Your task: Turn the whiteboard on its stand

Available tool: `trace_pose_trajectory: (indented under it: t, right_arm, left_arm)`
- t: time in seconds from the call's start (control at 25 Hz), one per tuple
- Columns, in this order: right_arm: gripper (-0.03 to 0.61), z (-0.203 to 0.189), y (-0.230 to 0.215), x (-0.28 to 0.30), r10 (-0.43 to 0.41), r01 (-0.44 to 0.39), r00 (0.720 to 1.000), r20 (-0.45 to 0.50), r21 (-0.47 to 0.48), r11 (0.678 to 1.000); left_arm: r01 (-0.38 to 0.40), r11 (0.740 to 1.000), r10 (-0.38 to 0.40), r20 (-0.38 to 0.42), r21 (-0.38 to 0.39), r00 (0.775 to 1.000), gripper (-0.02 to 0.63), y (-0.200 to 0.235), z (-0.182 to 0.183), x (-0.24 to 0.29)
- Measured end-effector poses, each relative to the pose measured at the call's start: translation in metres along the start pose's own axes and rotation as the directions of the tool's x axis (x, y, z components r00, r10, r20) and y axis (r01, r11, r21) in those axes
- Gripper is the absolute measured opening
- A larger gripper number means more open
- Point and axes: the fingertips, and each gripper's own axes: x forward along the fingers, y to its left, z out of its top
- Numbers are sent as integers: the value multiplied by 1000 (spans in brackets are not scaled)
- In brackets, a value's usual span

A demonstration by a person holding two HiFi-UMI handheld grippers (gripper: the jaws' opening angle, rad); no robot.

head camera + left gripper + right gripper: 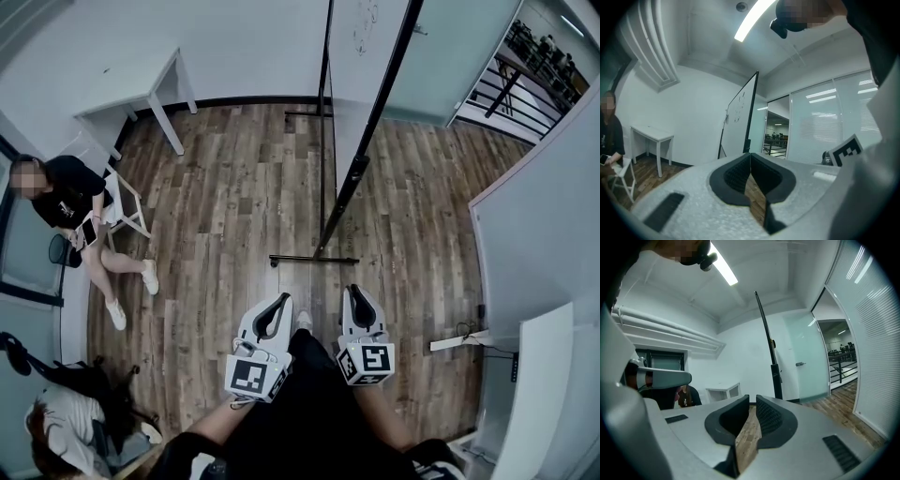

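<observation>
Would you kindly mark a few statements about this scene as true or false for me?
1. The left claw and the right claw are both shut and empty. True.
2. The right claw grips the whiteboard. False: it is apart from the board and touches nothing.
3. In the head view, a person sits on a chair left of the whiteboard. True.
4. The white table stands on carpet. False: the floor is wood planks.
5. The whiteboard lies flat on the floor. False: it is upright on its stand.
</observation>
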Motion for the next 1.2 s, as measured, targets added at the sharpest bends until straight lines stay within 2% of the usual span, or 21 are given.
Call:
trace_pose_trajectory:
  t: [0.24,0.56,0.92,1.2]
  right_arm:
    - [20,8,-32,69,-8,7,1000,-23,-28,1000]
    - [110,1,-73,156,-39,35,997,-70,-46,998]
    - [199,-27,-114,246,-95,89,984,-149,-50,995]
    - [221,-40,-135,289,-124,119,976,-178,-38,992]
  left_arm:
    - [-14,1000,14,-12,-1,1000,17,23,5,59]
    - [-29,1000,29,-20,-11,999,17,52,7,124]
    - [-38,999,37,-38,-24,999,17,74,1,175]
    - [-45,999,43,-51,-30,998,17,86,-5,195]
